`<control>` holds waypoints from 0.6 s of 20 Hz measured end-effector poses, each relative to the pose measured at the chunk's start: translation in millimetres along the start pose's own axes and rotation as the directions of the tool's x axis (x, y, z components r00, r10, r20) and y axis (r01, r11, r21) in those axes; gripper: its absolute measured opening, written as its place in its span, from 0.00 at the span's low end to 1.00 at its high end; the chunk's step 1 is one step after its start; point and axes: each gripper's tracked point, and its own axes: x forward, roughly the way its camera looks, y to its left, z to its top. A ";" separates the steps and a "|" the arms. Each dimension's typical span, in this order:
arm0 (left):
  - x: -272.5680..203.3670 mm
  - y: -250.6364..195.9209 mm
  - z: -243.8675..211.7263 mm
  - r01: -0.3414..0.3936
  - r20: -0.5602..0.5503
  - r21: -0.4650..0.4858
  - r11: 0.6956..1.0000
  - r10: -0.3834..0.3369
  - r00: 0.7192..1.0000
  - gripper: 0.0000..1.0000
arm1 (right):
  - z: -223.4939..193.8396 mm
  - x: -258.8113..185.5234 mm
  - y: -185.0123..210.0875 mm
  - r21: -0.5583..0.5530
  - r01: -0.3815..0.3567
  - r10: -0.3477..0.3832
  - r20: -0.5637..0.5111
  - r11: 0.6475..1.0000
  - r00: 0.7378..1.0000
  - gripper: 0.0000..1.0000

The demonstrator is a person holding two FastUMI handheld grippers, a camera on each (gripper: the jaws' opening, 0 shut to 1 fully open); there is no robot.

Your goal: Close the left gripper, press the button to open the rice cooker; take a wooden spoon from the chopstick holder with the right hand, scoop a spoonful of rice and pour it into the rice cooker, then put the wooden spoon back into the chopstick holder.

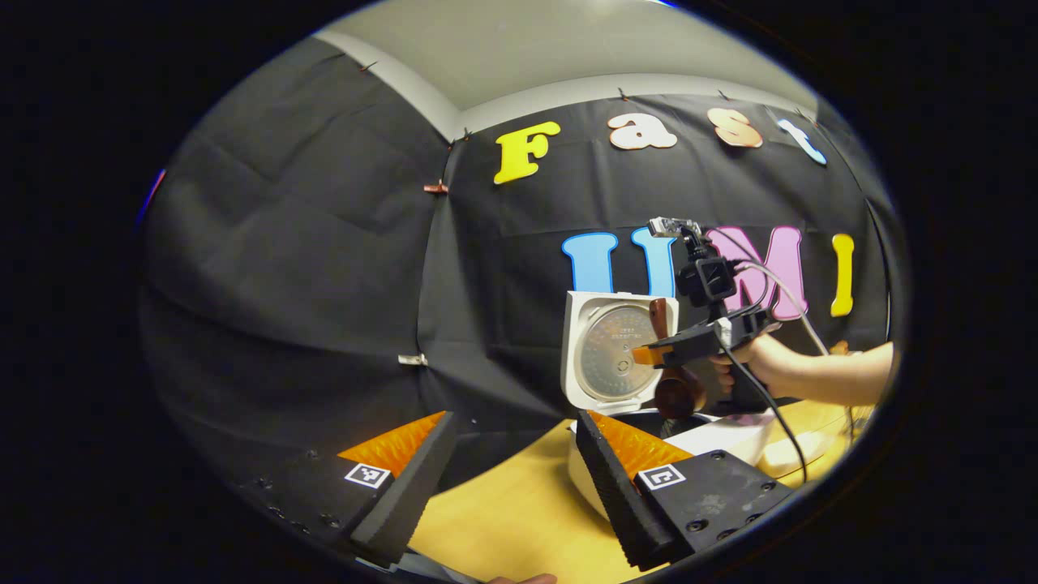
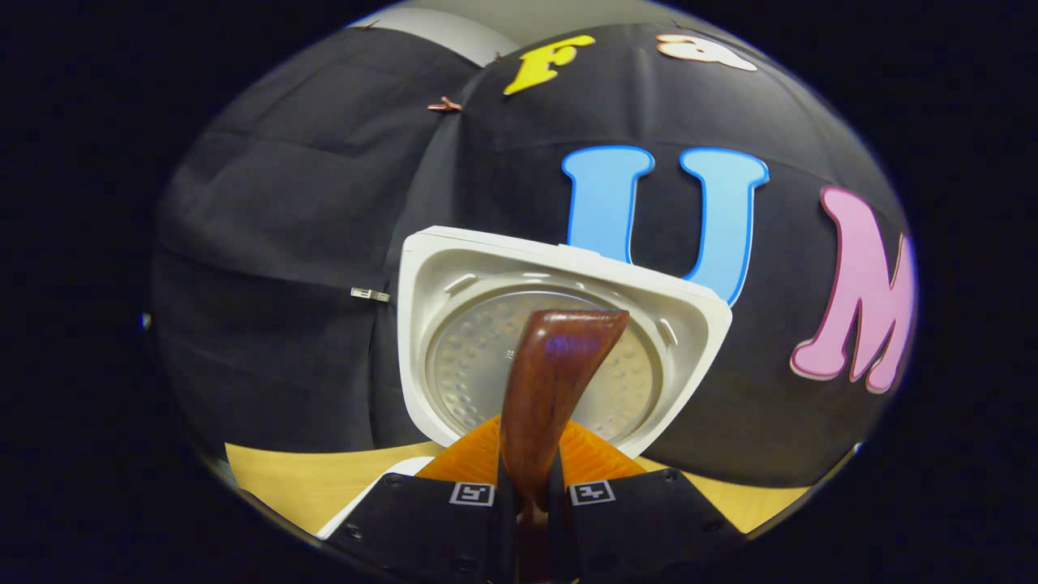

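Left gripper view first: my left gripper [image 1: 511,454] hangs back with its fingers spread wide, nothing between them, over the yellow wooden table [image 1: 503,519]. Ahead and to the right sits the one white boxy rice cooker [image 1: 705,442], its white lid with a round metal inner plate [image 1: 612,353] flipped up. Right in front of that lid my right gripper [image 1: 645,354], held by a hand [image 1: 750,365], carries the one dark brown wooden spoon [image 1: 671,361], long axis roughly upright, bowl end hanging down just above the cooker's opening.

Right gripper view: my right gripper [image 2: 531,487] is pinched on the spoon [image 2: 551,389], handle running straight up ahead, lid [image 2: 551,341] behind it. So the right hand is by far the nearer one. Can't tell from here whether rice is in the bowl; I'd guess the pour is about now. Count: one spoon, one cooker, two grippers.
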 end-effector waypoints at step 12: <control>25.7 -21.3 34.2 0.070 0.015 -0.066 0.995 -0.069 0.998 0.95 | 12.8 -31.0 -13.5 0.080 -0.017 0.017 0.001 0.997 1.000 0.19</control>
